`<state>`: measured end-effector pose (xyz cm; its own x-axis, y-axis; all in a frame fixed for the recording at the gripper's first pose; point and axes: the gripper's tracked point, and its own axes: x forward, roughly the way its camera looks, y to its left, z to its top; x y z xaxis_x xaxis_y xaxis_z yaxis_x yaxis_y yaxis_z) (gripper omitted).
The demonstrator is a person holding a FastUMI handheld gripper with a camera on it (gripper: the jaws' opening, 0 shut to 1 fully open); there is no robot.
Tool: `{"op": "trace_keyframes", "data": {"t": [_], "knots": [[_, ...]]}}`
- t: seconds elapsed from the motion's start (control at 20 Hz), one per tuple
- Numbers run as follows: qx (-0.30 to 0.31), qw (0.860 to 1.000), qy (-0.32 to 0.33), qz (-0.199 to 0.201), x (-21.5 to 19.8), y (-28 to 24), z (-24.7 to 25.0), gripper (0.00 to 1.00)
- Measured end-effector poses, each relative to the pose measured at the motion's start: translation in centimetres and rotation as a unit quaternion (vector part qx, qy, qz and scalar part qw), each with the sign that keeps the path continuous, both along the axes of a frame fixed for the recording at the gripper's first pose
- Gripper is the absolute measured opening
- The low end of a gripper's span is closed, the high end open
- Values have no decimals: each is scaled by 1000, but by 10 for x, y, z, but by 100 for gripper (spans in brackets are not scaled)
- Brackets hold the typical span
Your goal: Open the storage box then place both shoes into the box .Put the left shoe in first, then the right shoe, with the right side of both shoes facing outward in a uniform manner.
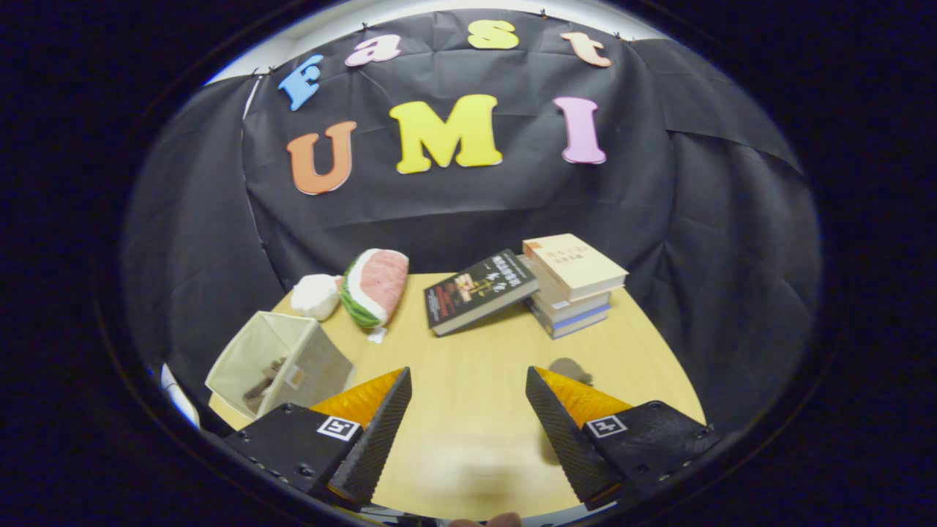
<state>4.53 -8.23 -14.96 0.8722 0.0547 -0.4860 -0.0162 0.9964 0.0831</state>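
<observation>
Gripper view: gripper (pixel 468 410), fingers spread wide, grasping nothing, above bare counter (pixel 468 344). Storage box (pixel 282 362), at ten o'clock from the fingers, pale fabric, open-topped, something dark inside. Judged light, soft-walled, prone to collapse or slide; best taken at its rim. Books (pixel 571 282) at one o'clock.

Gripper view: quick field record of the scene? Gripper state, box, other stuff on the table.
gripper: open, nothing between the fingers, above bare table
box: beige, open top, at the table edge beside one finger; something dark inside, cannot tell what
watermelon plush: beyond the box, near the wall
white plush: beside the watermelon plush
dark book: leaning on the book stack
shoes: none identifiable
</observation>
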Motion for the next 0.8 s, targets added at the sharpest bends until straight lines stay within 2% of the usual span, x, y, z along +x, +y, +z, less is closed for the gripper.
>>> {"op": "trace_keyframes", "data": {"t": [0.25, 0.5, 0.7, 0.8], "knots": [[-19, 998, 49, -20, 11, -82, -62, 96], [-20, 993, 111, -13, 30, -116, -136, 96], [-8, 990, 140, -18, 45, -127, -176, 96], [-3, 988, 155, -20, 52, -128, -189, 78]]}}
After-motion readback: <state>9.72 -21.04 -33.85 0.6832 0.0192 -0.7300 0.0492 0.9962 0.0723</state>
